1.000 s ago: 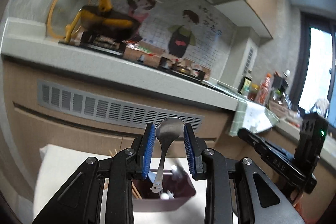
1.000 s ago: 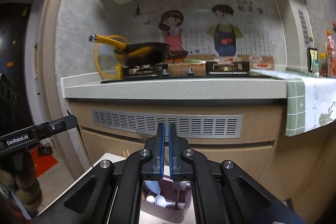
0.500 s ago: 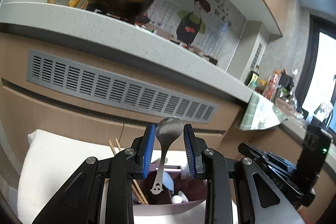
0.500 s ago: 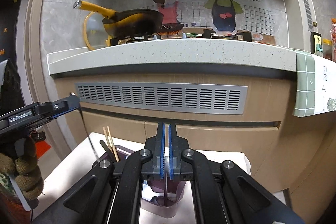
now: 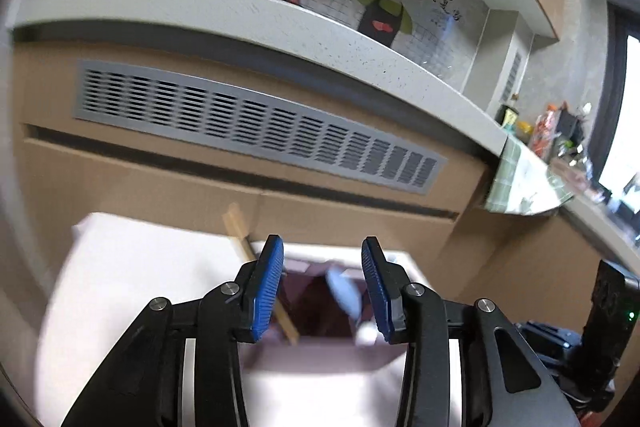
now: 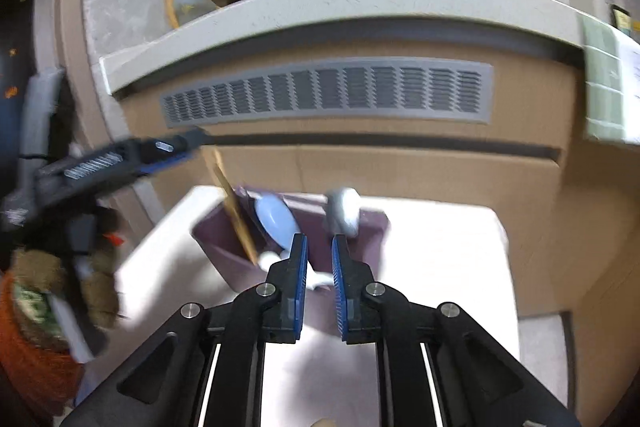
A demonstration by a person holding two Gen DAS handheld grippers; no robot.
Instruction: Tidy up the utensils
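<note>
On the white table (image 6: 440, 247) below the kitchen counter, the purple bin (image 6: 372, 227) sits straight ahead of your grippers; both jaws stand apart, empty, the left gripper (image 5: 322, 283) directly over it.

I count one purple holder (image 6: 362, 231) on the white table (image 6: 440, 247). Inside it stand two wooden chopsticks (image 6: 236, 215), one pale blue spoon (image 6: 276, 217) and one metal spoon (image 6: 343, 211). A few small white pieces lie at the bottom, too blurred for counting

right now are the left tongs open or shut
Open: the left tongs show a wide gap between the blue pads, nothing held.
</note>
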